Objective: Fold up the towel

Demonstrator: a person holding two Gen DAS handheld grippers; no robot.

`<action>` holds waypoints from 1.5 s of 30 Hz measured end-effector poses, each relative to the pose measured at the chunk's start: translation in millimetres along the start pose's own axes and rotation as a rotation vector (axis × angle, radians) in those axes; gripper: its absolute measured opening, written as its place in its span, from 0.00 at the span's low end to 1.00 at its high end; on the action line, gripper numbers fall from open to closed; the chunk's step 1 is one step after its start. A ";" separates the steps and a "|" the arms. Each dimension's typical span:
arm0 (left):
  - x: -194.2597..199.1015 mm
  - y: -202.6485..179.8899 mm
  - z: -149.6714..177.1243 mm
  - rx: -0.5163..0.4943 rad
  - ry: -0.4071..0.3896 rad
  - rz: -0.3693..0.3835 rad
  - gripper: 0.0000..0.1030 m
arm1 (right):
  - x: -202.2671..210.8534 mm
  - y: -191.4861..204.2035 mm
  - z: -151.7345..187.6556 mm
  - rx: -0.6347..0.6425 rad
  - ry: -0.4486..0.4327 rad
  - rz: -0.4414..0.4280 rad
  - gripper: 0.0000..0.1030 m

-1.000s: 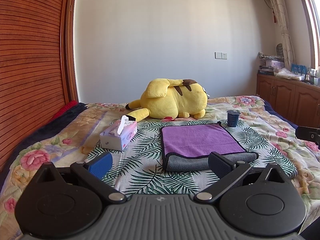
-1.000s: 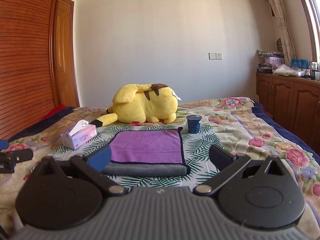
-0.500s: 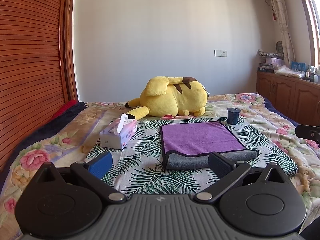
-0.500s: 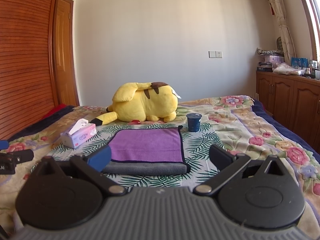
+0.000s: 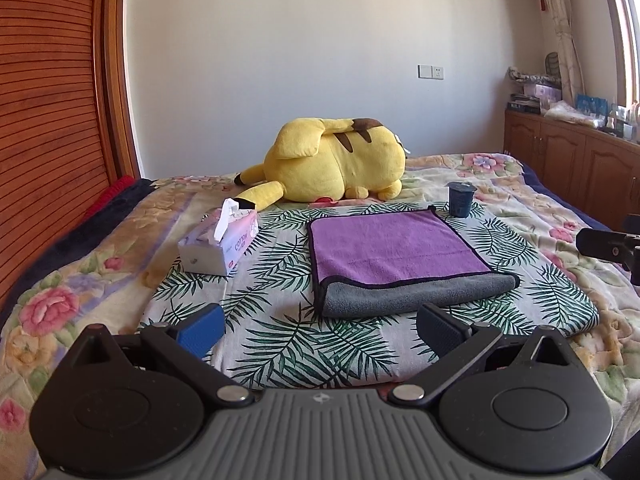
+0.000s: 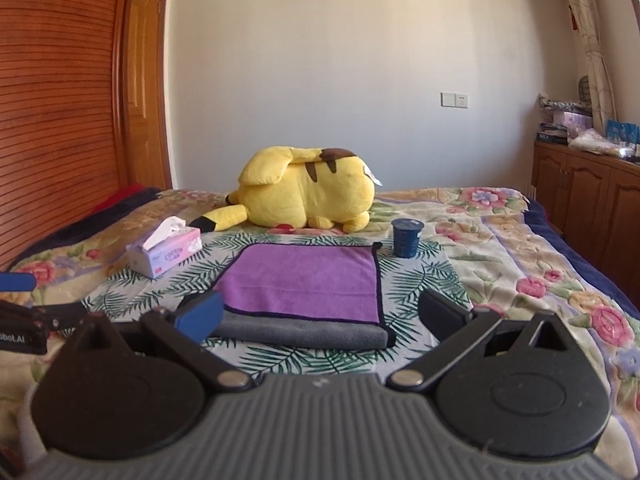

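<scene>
The purple towel (image 5: 394, 248) lies folded on the bed (image 5: 532, 208), maybe in half, with the left gripper (image 5: 318, 330) and right gripper (image 6: 320, 314) near it, fingers spread wide, holding nothing.

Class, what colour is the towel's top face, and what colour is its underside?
Purple on top, grey underneath on the towel; left wrist view shows it best.

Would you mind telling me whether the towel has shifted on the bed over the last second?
No. The towel lies just as before, its far right corner beside the dark blue cup and the tissue box to its left; only the camera shifted slightly.
</scene>
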State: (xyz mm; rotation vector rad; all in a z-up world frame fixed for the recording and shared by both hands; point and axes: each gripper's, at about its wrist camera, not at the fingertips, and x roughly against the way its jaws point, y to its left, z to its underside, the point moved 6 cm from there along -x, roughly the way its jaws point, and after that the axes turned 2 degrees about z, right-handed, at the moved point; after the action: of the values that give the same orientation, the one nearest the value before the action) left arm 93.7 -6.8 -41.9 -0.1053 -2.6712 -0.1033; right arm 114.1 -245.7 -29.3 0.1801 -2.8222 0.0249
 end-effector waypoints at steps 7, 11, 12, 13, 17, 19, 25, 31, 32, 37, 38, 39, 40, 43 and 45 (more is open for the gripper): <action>-20.6 2.3 -6.7 0.001 0.023 0.008 0.82 | -22.5 -0.9 -1.9 0.009 0.036 -0.020 1.00; -34.9 3.5 -11.4 0.002 0.033 0.016 0.82 | -38.6 -2.0 -1.2 0.009 0.073 -0.029 1.00; -38.8 3.5 -12.1 0.002 0.039 0.018 0.82 | -42.9 -2.4 -0.6 0.009 0.082 -0.030 1.00; -42.6 3.6 -12.7 0.001 0.045 0.019 0.82 | -47.0 -3.9 -0.4 0.010 0.090 -0.028 1.00; -57.9 3.4 -14.6 -0.013 0.067 0.028 0.82 | -63.1 -7.2 0.5 0.011 0.125 -0.033 1.00; -65.1 3.2 -15.5 -0.021 0.076 0.032 0.82 | -70.8 -8.5 1.9 0.018 0.141 -0.035 1.00; -83.5 6.0 -15.2 -0.016 0.098 0.050 0.80 | -88.9 -16.9 7.1 -0.002 0.170 -0.034 1.00; -101.3 8.1 -15.7 -0.015 0.121 0.072 0.77 | -106.8 -21.4 12.3 -0.011 0.210 -0.037 1.00; -103.5 8.2 -15.6 -0.016 0.125 0.072 0.76 | -110.3 -22.4 14.2 -0.023 0.224 -0.037 1.00; -114.0 10.1 -14.3 0.002 0.144 0.094 0.74 | -118.3 -19.4 20.1 -0.023 0.259 -0.052 1.00; -116.4 10.0 -14.4 0.003 0.147 0.098 0.73 | -119.6 -18.8 20.1 -0.016 0.259 -0.051 1.00; -119.5 10.2 -14.3 0.005 0.150 0.102 0.73 | -121.4 -18.4 20.2 -0.011 0.262 -0.052 1.00; -122.5 10.0 -14.5 0.005 0.153 0.105 0.73 | -123.9 -18.4 20.3 -0.008 0.265 -0.055 1.00; -129.9 10.6 -15.4 0.013 0.156 0.115 0.73 | -132.5 -20.7 20.8 -0.008 0.272 -0.060 1.00; -135.1 11.7 -16.7 0.019 0.157 0.122 0.72 | -138.8 -22.9 21.7 -0.004 0.277 -0.057 1.00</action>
State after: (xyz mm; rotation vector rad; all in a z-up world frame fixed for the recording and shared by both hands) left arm 222.6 -4.3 -87.4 -0.2434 -2.5017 -0.0455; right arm 241.3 -252.4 -92.9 0.2363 -2.5403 0.0287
